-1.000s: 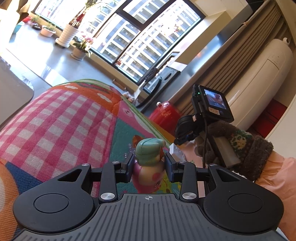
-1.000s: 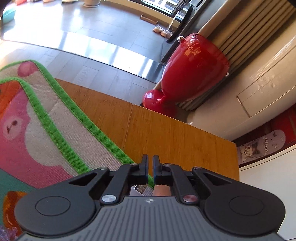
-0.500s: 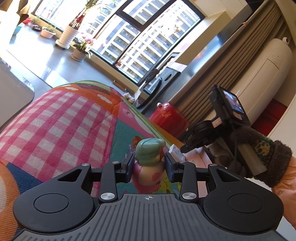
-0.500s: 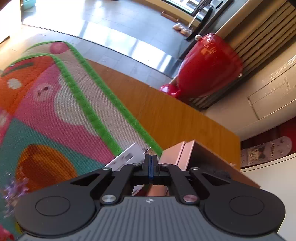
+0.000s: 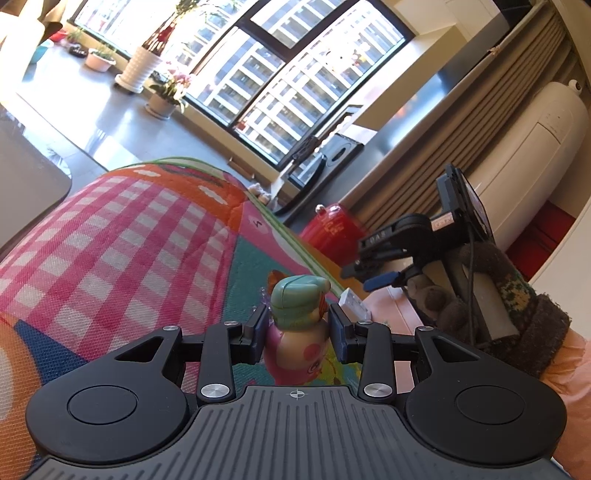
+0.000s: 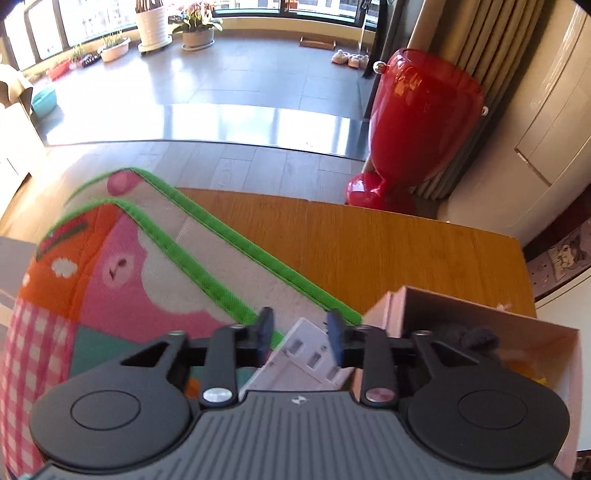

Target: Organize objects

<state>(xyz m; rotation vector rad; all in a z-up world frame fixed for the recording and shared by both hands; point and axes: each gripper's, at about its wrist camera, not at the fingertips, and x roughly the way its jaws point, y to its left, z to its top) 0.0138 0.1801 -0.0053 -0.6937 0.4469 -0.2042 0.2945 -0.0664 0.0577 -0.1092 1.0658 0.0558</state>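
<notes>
My left gripper (image 5: 298, 334) is shut on a pig figure (image 5: 300, 325) with a green cap and pink body, held above the colourful play mat (image 5: 129, 240). My right gripper (image 6: 297, 332) is open and empty, above a white ridged plastic piece (image 6: 306, 363) lying on the mat next to a pink cardboard box (image 6: 487, 328). The right gripper also shows in the left wrist view (image 5: 373, 277), held by a gloved hand, to the right of the pig. The box holds a dark fuzzy thing and something yellow.
The mat with its green border (image 6: 229, 236) lies on a wooden table (image 6: 369, 243). A red vase (image 6: 417, 122) stands on the floor beyond the table edge. A white air conditioner (image 5: 528, 147) and curtains stand at the right. Potted plants (image 6: 155, 22) line the window.
My right gripper has opened and pulled back and up, bringing the white piece and the box into view. My left gripper still holds the pig, hardly moved.
</notes>
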